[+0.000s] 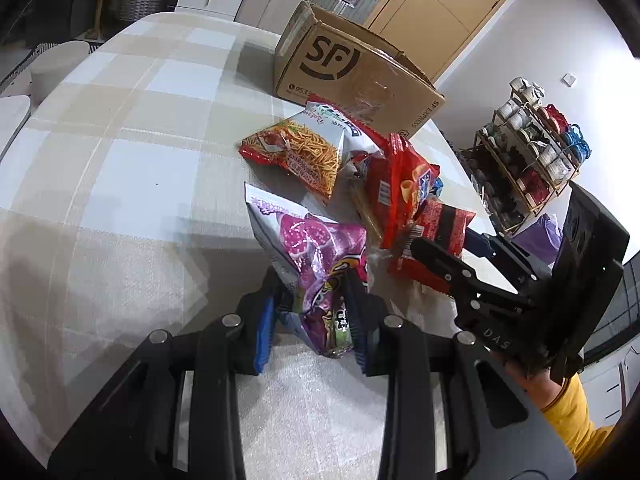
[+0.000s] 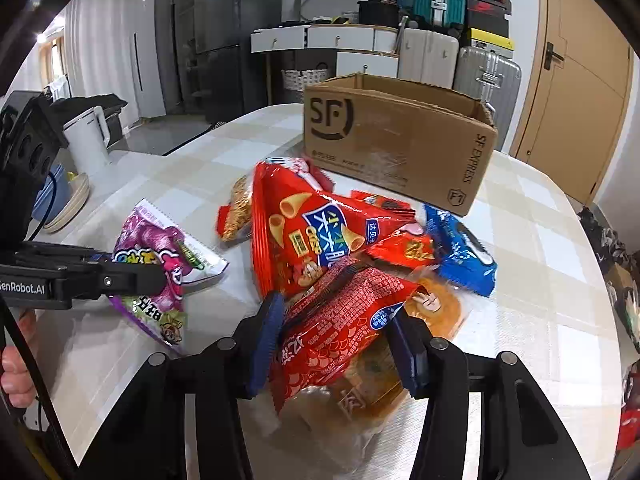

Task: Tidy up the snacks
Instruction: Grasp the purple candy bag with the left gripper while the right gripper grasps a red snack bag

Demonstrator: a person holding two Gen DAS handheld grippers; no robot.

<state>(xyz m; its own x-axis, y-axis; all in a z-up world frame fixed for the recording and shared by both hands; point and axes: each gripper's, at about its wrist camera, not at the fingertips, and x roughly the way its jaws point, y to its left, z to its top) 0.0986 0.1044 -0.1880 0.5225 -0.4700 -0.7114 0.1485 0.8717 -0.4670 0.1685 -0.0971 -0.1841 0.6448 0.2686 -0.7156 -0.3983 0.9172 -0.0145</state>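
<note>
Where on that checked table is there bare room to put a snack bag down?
The checked table lies bare left of the purple bag and noodle-stick bag. It is crowded between the cardboard box and both hand-held grippers, where the red bags pile up.
</note>
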